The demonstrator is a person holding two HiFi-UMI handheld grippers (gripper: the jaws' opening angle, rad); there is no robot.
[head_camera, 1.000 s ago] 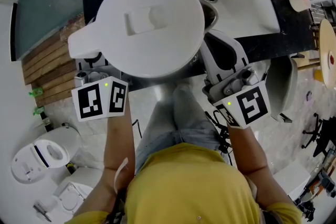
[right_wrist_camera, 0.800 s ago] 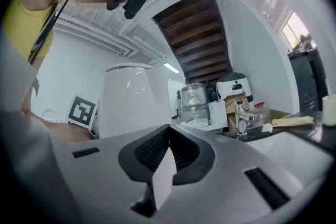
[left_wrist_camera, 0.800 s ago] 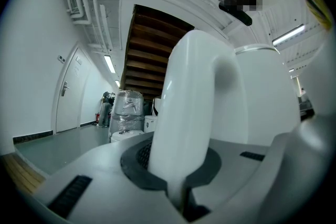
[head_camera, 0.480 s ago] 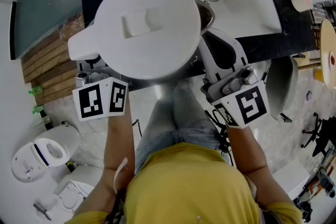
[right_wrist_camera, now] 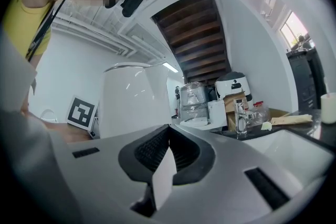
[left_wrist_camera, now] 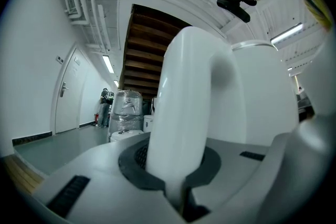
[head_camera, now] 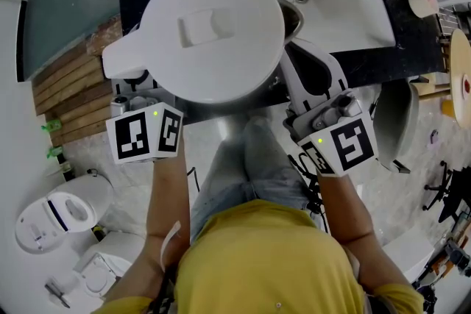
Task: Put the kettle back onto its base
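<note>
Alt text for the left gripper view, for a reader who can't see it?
The left gripper is clamped on the white kettle's handle, which fills the middle of the frame, with the kettle body at right. Behind are a white corridor and a dark wooden staircase.

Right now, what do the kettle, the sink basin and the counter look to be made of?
The kettle looks like white moulded plastic: smooth, semi-gloss, with soft light streaks on its handle. The sink basin is white and glossy with rounded edges, likely ceramic or cast resin. The counter is black and flat; stone or laminate, cannot tell.
</note>
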